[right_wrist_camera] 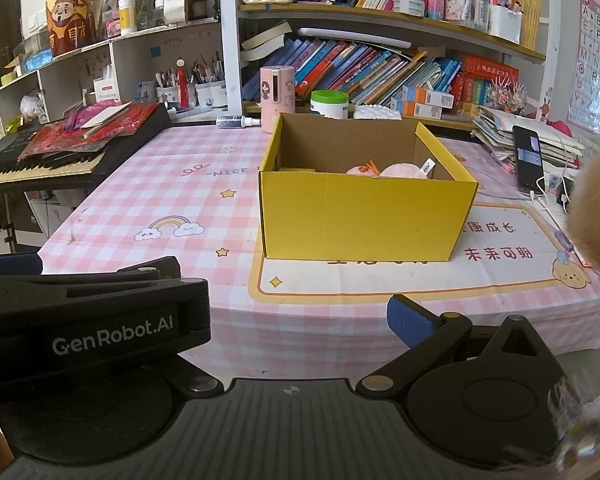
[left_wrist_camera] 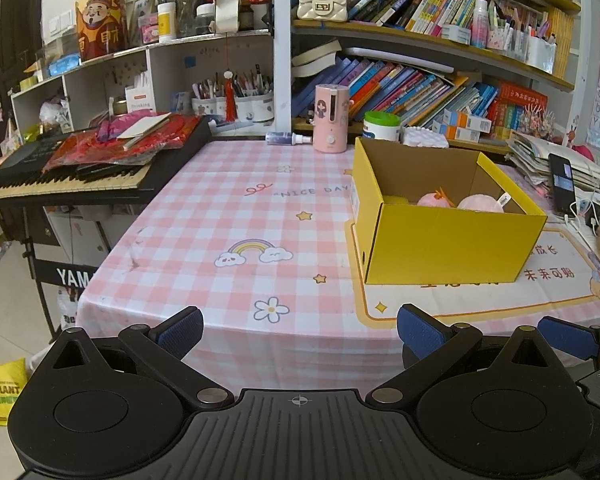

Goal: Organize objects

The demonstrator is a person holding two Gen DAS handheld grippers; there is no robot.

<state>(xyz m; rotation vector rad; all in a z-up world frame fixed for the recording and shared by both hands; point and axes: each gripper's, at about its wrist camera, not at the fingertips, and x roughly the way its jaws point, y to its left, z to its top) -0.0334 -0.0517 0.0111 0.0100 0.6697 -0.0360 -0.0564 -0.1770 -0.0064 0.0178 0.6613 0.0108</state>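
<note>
A yellow cardboard box [left_wrist_camera: 444, 240] stands open on the pink checked tablecloth [left_wrist_camera: 228, 216], with pink plush toys [left_wrist_camera: 480, 203] inside. It also shows in the right wrist view [right_wrist_camera: 364, 216], with the pink toys [right_wrist_camera: 404, 171] low inside. My left gripper [left_wrist_camera: 300, 330] is open and empty at the table's near edge, left of the box. My right gripper [right_wrist_camera: 300, 316] is open and empty; its left finger is hidden behind the left gripper's body [right_wrist_camera: 88, 320]. A tan furry thing [right_wrist_camera: 596, 200] fills the right edge.
A keyboard [left_wrist_camera: 60, 176] piled with red packets sits at the left. A pink dispenser [left_wrist_camera: 331, 118], spray bottle [left_wrist_camera: 288, 138] and green-lidded jar [left_wrist_camera: 381, 125] stand at the back. A phone [left_wrist_camera: 562, 184] and a stack of papers lie right of the box. Bookshelves rise behind.
</note>
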